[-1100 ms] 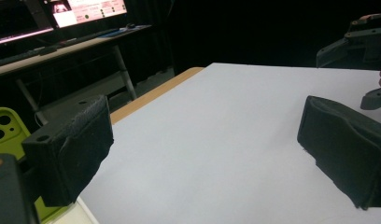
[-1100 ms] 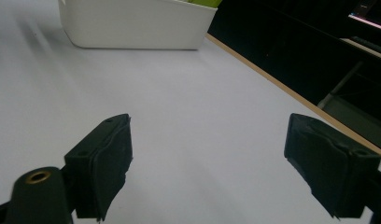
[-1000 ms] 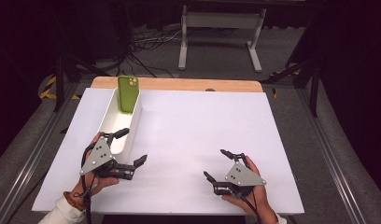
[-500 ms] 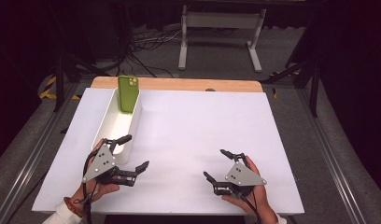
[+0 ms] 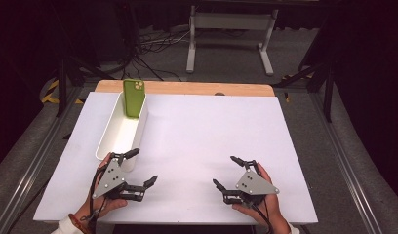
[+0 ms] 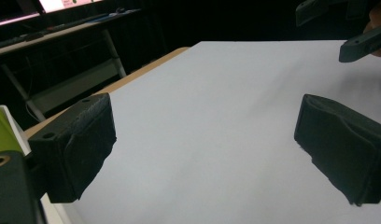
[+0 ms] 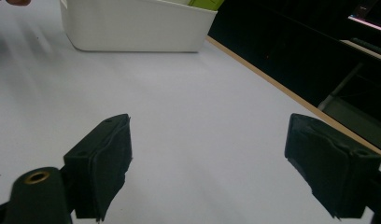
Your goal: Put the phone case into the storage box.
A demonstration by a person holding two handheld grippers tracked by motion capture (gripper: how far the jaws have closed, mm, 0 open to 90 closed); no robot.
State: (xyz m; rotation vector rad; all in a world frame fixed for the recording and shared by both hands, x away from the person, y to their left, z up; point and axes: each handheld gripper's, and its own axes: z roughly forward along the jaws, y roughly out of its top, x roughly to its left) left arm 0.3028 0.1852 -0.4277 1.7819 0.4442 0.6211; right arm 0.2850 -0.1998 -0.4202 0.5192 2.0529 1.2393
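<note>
since a second ago, the left tongs (image 5: pixel 142 168) have drawn back from the near end of the white bin (image 5: pixel 120 132) toward the person's edge of the desk (image 5: pixel 202 126), while the right tongs (image 5: pixel 225 171) have kept their place. both sets of tongs are released, jaws spread wide with nothing between them, each held low over the bare white desk top near its front edge. the left hand (image 5: pixel 97 207) grips its tool just in front of the bin's near end; one jaw tip lies close beside the bin's near wall, whether touching cannot be told. the right hand (image 5: pixel 258 207) holds its tool well apart to the right, jaws pointing toward the left tongs.

the long white bin sits along the left side of the desk, running from near the front toward the far wooden edge. a green phone (image 5: pixel 133 97) stands upright inside its far end, leaning on the far wall, camera lenses at the top and facing the person. in the left gripper view the black pads (image 6: pixel 74 147) frame bare desk surface, with the other tongs (image 6: pixel 347 28) at the top right corner. in the right gripper view the pads (image 7: pixel 102 165) frame the desk with the bin (image 7: pixel 132 25) farther off and a sliver of the green phone (image 7: pixel 205 3) at its rim.
</note>
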